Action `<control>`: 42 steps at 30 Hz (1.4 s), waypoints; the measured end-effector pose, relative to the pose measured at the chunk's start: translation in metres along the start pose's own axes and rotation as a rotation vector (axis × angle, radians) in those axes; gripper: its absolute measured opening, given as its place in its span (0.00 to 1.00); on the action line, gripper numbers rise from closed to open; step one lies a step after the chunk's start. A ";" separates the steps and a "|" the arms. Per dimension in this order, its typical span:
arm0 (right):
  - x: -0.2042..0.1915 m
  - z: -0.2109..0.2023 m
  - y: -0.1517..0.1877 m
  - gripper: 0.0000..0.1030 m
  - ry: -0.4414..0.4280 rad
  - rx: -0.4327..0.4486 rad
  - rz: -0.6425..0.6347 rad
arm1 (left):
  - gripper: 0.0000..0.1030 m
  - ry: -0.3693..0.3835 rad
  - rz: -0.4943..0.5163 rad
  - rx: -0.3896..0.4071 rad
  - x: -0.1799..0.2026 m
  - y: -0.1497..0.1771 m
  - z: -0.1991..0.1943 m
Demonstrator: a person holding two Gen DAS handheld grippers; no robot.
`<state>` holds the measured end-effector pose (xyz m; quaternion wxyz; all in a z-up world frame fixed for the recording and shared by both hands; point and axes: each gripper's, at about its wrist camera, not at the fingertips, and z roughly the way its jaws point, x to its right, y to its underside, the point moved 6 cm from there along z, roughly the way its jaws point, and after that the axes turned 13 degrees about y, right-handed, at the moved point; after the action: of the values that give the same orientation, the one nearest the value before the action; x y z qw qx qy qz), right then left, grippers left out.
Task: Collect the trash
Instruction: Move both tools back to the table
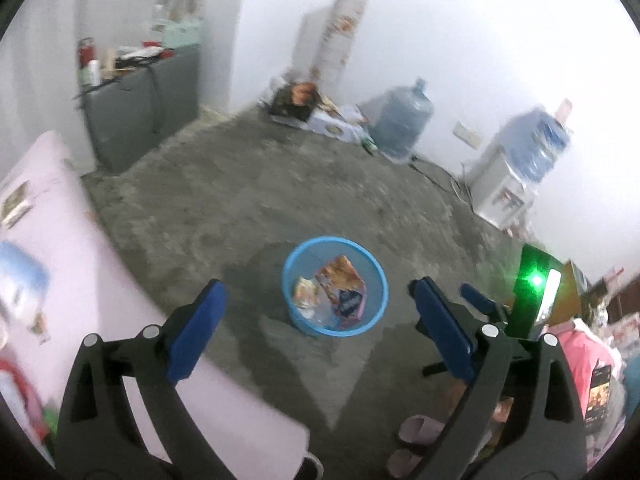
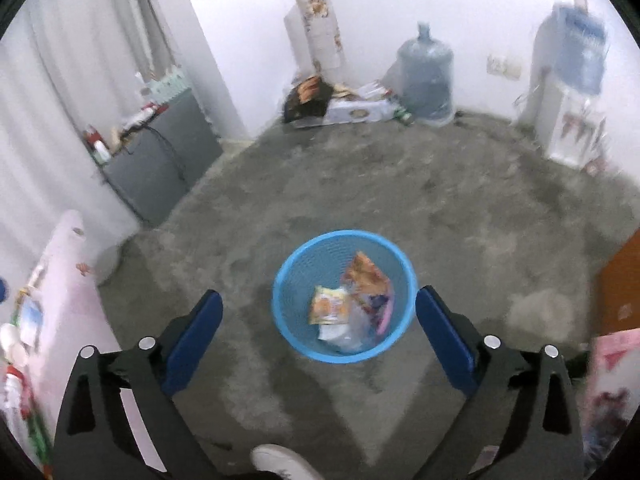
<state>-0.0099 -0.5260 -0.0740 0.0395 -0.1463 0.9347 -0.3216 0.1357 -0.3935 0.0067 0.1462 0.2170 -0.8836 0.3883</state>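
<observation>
Both grippers, left gripper [image 1: 320, 308] and right gripper [image 2: 320, 312], spread wide and empty above the blue bin [image 2: 288, 280]; wrappers [image 2: 360, 284] already inside (likely release pose).

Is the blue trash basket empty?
No, the blue trash basket on the grey carpet already holds trash, including an orange snack wrapper and a yellow packet.
</observation>
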 end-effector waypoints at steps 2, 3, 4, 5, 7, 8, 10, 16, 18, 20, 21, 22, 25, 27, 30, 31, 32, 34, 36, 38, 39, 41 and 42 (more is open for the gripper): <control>-0.010 -0.020 -0.003 0.94 0.010 0.056 -0.040 | 0.89 -0.030 -0.020 0.022 -0.011 0.002 -0.023; -0.019 -0.031 -0.004 0.94 0.024 0.089 -0.082 | 0.91 -0.046 -0.028 0.033 -0.016 0.004 -0.034; -0.028 -0.039 -0.005 0.94 0.048 0.113 -0.116 | 0.91 -0.063 -0.041 0.048 -0.024 0.006 -0.052; -0.037 -0.047 -0.005 0.94 0.068 0.139 -0.151 | 0.91 -0.075 -0.046 0.058 -0.029 0.008 -0.062; -0.052 -0.064 -0.004 0.94 0.076 0.186 -0.213 | 0.91 -0.117 -0.047 0.091 -0.041 0.011 -0.088; -0.063 -0.073 -0.003 0.94 0.060 0.208 -0.250 | 0.91 -0.134 -0.042 0.108 -0.046 0.012 -0.101; -0.083 -0.089 0.000 0.94 0.007 0.227 -0.317 | 0.91 -0.161 -0.046 0.149 -0.058 0.017 -0.128; -0.125 -0.122 0.016 0.94 -0.192 0.217 -0.375 | 0.91 -0.142 -0.117 0.227 -0.089 0.044 -0.195; -0.133 -0.134 0.018 0.94 -0.309 0.215 -0.350 | 0.91 -0.152 -0.122 0.249 -0.098 0.051 -0.212; -0.140 -0.140 0.021 0.94 -0.387 0.208 -0.337 | 0.91 -0.183 -0.132 0.277 -0.113 0.058 -0.233; -0.145 -0.145 0.021 0.94 -0.427 0.201 -0.335 | 0.91 -0.202 -0.148 0.294 -0.121 0.061 -0.246; -0.147 -0.148 0.021 0.94 -0.451 0.200 -0.333 | 0.91 -0.209 -0.160 0.306 -0.126 0.063 -0.253; -0.157 -0.154 0.020 0.94 -0.491 0.191 -0.328 | 0.91 -0.234 -0.218 0.359 -0.150 0.070 -0.283; -0.167 -0.158 0.018 0.94 -0.520 0.166 -0.329 | 0.91 -0.252 -0.270 0.379 -0.169 0.076 -0.299; -0.184 -0.155 0.018 0.94 -0.563 0.120 -0.346 | 0.91 -0.269 -0.332 0.389 -0.197 0.082 -0.314; -0.190 -0.155 0.020 0.94 -0.574 0.106 -0.355 | 0.91 -0.274 -0.343 0.389 -0.206 0.083 -0.316; -0.195 -0.156 0.022 0.94 -0.584 0.094 -0.363 | 0.91 -0.278 -0.349 0.389 -0.214 0.084 -0.318; -0.210 -0.154 0.025 0.94 -0.604 0.065 -0.384 | 0.91 -0.297 -0.358 0.384 -0.231 0.087 -0.320; -0.221 -0.153 0.028 0.94 -0.620 0.044 -0.405 | 0.91 -0.305 -0.362 0.372 -0.249 0.087 -0.317; -0.234 -0.154 0.032 0.94 -0.639 0.022 -0.429 | 0.91 -0.298 -0.388 0.360 -0.263 0.087 -0.310; -0.242 -0.154 0.034 0.94 -0.645 0.016 -0.445 | 0.91 -0.288 -0.409 0.355 -0.271 0.086 -0.306; -0.256 -0.154 0.036 0.94 -0.656 0.009 -0.482 | 0.91 -0.248 -0.488 0.342 -0.296 0.083 -0.293; -0.267 -0.154 0.038 0.94 -0.666 0.005 -0.509 | 0.91 -0.227 -0.519 0.334 -0.303 0.082 -0.287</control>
<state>0.2092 -0.3271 0.0196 0.2590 -0.4685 0.8040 -0.2587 0.3825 -0.0469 0.0138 0.1030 0.4977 -0.7336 0.4510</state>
